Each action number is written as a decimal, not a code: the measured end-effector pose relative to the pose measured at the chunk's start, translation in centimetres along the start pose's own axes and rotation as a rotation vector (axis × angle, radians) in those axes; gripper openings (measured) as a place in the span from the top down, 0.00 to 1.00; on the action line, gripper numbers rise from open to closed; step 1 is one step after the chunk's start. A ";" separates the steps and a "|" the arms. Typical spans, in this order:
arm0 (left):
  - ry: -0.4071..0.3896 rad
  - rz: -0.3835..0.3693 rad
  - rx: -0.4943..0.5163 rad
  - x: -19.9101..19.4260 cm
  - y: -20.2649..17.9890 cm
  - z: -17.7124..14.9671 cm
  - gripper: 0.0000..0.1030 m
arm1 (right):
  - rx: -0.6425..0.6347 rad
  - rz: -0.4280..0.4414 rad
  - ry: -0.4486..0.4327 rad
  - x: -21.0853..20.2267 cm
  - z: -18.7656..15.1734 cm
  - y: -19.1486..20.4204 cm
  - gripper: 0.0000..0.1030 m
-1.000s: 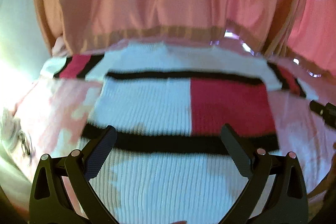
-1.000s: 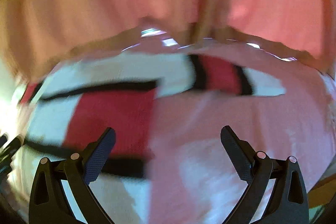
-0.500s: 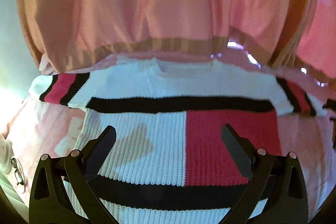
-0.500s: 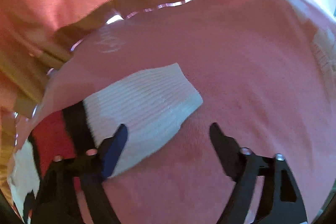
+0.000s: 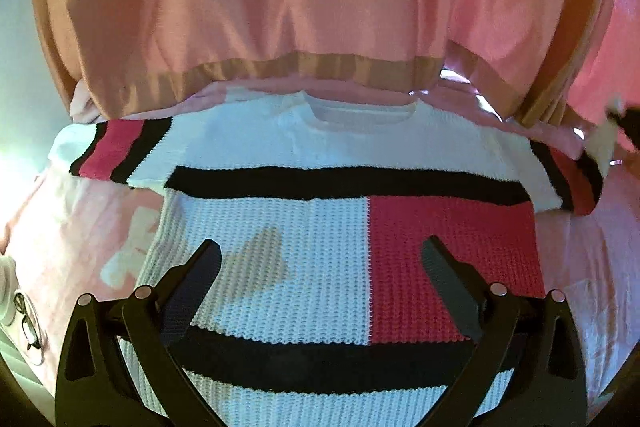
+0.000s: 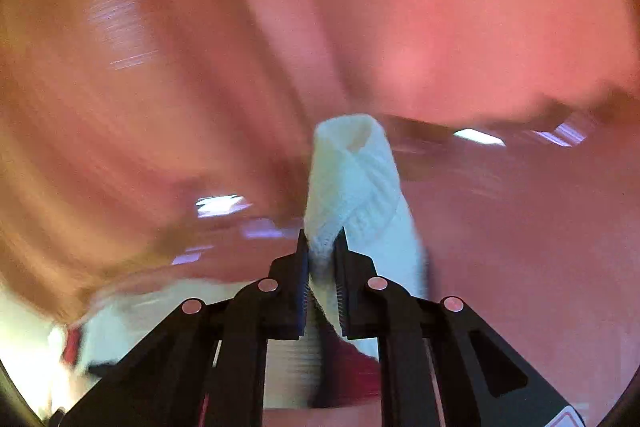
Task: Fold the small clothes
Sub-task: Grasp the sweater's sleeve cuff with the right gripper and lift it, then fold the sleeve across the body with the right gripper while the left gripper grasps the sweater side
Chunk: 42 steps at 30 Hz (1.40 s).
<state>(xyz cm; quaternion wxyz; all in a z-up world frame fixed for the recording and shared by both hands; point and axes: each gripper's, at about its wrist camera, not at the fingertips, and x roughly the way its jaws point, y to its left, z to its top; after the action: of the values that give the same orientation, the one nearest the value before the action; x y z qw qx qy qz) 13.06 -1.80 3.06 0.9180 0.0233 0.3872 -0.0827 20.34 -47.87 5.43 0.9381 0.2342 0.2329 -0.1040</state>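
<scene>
Where the pink sheet (image 5: 592, 267) covers the bed, a small knitted sweater (image 5: 280, 227) lies spread flat, its neckline toward the far edge where the person in a peach top (image 5: 280, 7) stands. The sweater is white with black bands across the chest and lower body and a red block on one side; one striped sleeve (image 5: 120, 151) rests flat toward the left edge of the bed, while the other sleeve (image 5: 576, 179) at the right side is lifted at its end. A pair of glasses (image 5: 28, 323) sits at the near left edge. The left tool (image 5: 320, 267) hovers low over the middle of the sweater with its fingers spread wide and nothing between them. The right tool (image 6: 322, 247) is closed tight on the white ribbed cuff (image 6: 352, 171) of that right sleeve, holding it up off the sheet; that view is heavily blurred.
</scene>
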 end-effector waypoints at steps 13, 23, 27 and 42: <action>-0.031 0.018 -0.164 -0.3 6.8 1.7 0.05 | -0.382 0.402 0.324 9.6 -15.1 31.0 0.79; 0.072 -0.057 -0.218 7.8 7.5 4.5 0.05 | -0.476 -0.042 0.209 0.8 -12.9 14.1 0.44; 0.203 -0.142 -0.292 13.7 5.7 5.6 0.05 | -0.382 -0.140 0.319 2.9 -14.9 7.0 0.44; 0.108 -0.112 -0.328 16.2 8.5 9.9 0.92 | -0.306 0.006 0.245 4.9 -14.4 8.0 0.88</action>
<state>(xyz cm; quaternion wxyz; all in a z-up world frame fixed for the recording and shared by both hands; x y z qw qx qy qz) 32.61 3.31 -1.76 0.8814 -0.1442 0.4447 -0.0680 21.42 -34.26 -5.10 0.9277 0.1004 0.3578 -0.0355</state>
